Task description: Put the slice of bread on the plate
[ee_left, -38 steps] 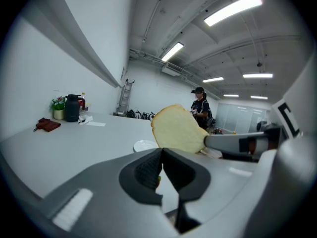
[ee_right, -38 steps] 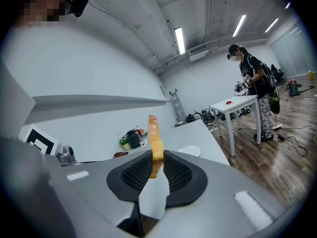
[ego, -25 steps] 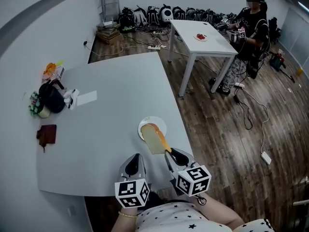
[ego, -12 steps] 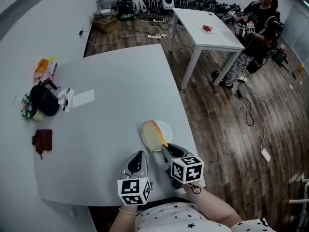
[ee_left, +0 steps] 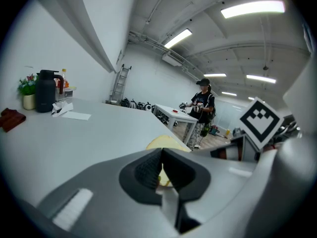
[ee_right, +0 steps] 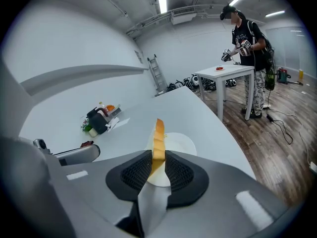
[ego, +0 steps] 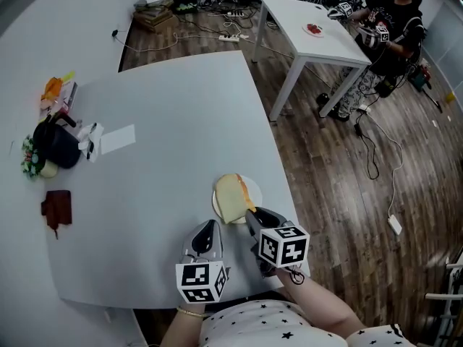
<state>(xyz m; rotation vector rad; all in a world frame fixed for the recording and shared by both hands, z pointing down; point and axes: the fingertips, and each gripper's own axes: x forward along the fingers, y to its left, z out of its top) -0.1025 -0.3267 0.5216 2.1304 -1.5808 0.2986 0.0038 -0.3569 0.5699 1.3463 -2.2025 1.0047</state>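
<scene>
A pale slice of bread (ego: 231, 197) with an orange crust stands on edge between my right gripper's (ego: 251, 217) pads, low over the small white plate (ego: 253, 191) near the table's right edge. In the right gripper view the slice (ee_right: 158, 135) rises edge-on from the right gripper (ee_right: 158, 170), with the plate (ee_right: 182, 145) just beyond; the pads still touch it as the jaws are opening. My left gripper (ego: 210, 231) hovers shut and empty just left of the plate. Its own view shows the left gripper (ee_left: 161, 170) with the bread (ee_left: 166, 143) ahead.
A black kettle (ego: 54, 144), a white paper (ego: 117, 139) and a brown wallet (ego: 56, 207) sit at the grey table's far left. The table's right edge (ego: 278, 186) runs beside the plate. A person (ego: 391, 27) stands at a second white table (ego: 311, 38).
My right gripper has come down and forward with the bread, which now sits lower over the plate. The left gripper moved forward and slightly down beside it.
</scene>
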